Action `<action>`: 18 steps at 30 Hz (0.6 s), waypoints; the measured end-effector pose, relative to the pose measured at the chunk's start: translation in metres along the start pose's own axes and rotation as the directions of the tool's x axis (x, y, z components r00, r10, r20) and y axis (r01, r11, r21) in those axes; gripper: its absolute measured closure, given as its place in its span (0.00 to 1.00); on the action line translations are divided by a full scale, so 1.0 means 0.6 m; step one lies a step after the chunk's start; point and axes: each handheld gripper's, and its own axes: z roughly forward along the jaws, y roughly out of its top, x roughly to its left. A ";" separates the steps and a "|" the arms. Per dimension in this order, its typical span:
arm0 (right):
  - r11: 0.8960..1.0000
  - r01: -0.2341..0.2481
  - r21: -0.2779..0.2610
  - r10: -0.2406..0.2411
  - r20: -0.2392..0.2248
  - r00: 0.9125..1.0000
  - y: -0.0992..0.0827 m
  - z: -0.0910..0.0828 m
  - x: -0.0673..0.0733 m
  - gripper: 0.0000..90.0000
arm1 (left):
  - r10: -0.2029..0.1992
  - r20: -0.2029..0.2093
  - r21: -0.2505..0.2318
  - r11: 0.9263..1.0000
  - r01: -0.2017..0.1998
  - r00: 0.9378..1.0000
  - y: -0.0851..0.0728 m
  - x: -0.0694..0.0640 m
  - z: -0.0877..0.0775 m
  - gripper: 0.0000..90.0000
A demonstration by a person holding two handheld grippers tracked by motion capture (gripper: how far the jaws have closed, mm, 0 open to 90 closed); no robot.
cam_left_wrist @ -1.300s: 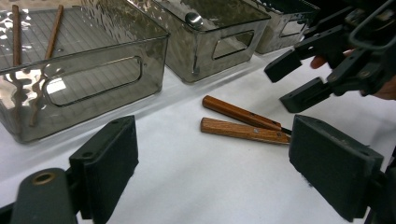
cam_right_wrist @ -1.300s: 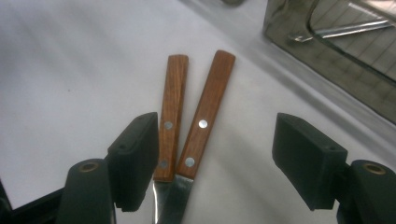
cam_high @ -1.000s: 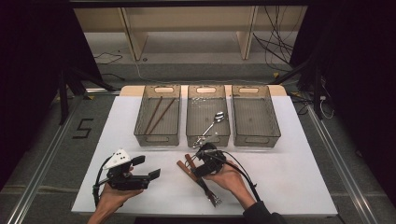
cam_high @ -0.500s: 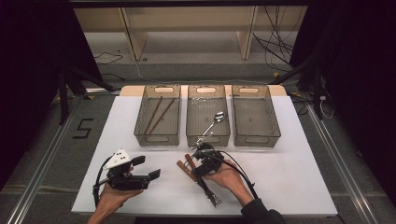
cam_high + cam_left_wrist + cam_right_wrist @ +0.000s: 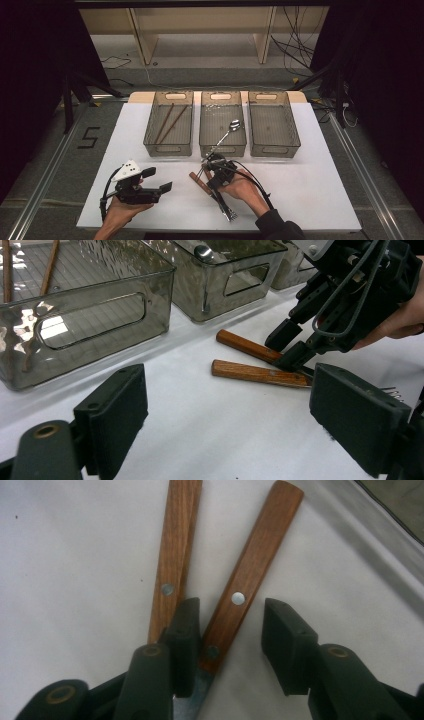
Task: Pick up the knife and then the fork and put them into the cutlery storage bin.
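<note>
While closing, right black two-jaw gripper [image 5: 227, 645] straddles right-hand wooden-handled utensil [image 5: 255, 560] on white table [image 5: 310, 190], pads not yet pressing. Second wooden handle [image 5: 175, 555] just outside. Blades hidden beneath jaws. Left black two-jaw gripper [image 5: 227, 415] wide, holding nothing.

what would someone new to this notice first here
The eye goes first to the right tongs, whose jaws have just been closing around one of two wooden-handled utensils lying on the white table, one pad already against it. Behind them, three smoky clear bins stand in a row, with chopsticks in the left bin and a spoon propped in the middle one. The left tongs are open near the table's front edge.
</note>
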 end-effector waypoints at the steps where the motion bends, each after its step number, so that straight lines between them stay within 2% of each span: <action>1: 1.000 0.004 0.004 -0.004 0.001 1.000 0.001 0.000 0.000 0.68 | 0.001 0.001 0.002 1.000 -0.001 1.000 0.000 0.000 0.000 0.16; 7: 1.000 -0.001 0.015 0.001 -0.010 1.000 0.002 0.000 -0.004 0.71 | -0.004 0.001 0.005 1.000 0.004 1.000 0.000 -0.001 0.001 0.16; 11: 0.999 0.002 0.044 -0.001 -0.013 1.000 0.010 0.000 -0.005 0.72 | 0.001 0.001 0.009 1.000 -0.001 1.000 0.000 -0.002 0.002 0.17; 18: 0.998 0.005 0.063 -0.005 0.004 1.000 0.014 0.001 -0.002 0.72 | 0.006 0.001 0.013 1.000 -0.006 1.000 0.000 -0.002 0.002 0.17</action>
